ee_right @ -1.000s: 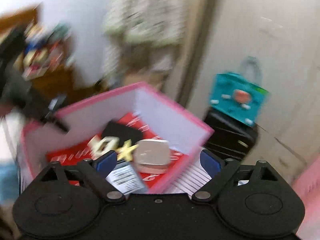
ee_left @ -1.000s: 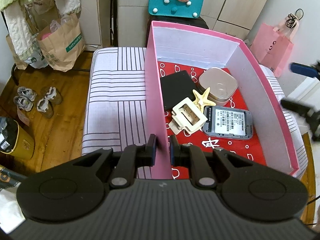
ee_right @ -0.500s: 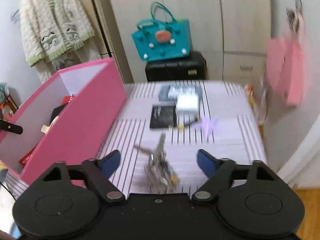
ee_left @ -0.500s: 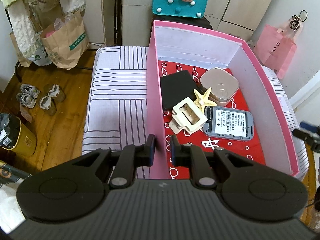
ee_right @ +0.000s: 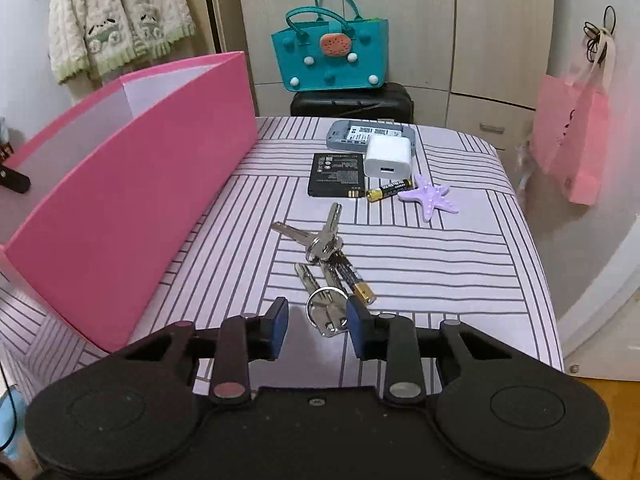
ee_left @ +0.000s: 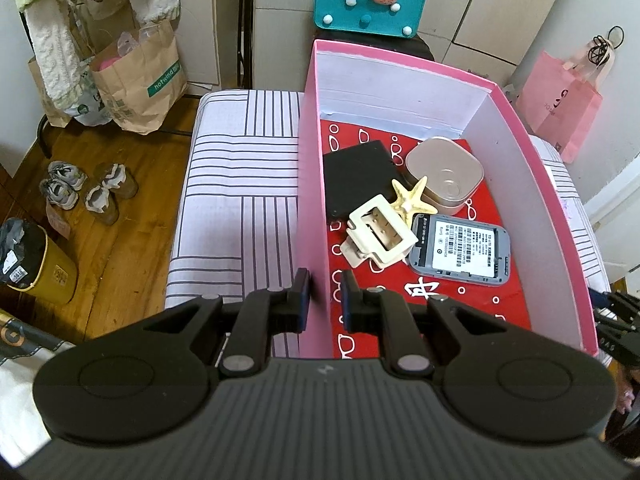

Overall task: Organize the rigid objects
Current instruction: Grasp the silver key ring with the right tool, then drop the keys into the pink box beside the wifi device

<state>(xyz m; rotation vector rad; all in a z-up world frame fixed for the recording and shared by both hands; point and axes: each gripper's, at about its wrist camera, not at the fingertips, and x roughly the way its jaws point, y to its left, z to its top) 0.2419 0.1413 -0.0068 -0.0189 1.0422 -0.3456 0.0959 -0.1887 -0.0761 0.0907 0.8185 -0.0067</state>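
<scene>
**Closing on the keys**

Pinching the near wall of the pink box [ee_left: 316, 200], the left gripper [ee_left: 324, 306] is clamped on it. The right gripper [ee_right: 318, 322] has just been closing around the bunch of keys [ee_right: 326, 264] on the striped bedcover [ee_right: 440, 280]; its pads are not yet pressing.

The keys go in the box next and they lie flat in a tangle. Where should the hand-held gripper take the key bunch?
Take the key bunch at its nearest split ring, which stands up off the striped bedcover while the blades lie flat. Come from above and the near side, where the right hand-held gripper, jaws closing, already straddles it. Mind the battery alongside.
</scene>
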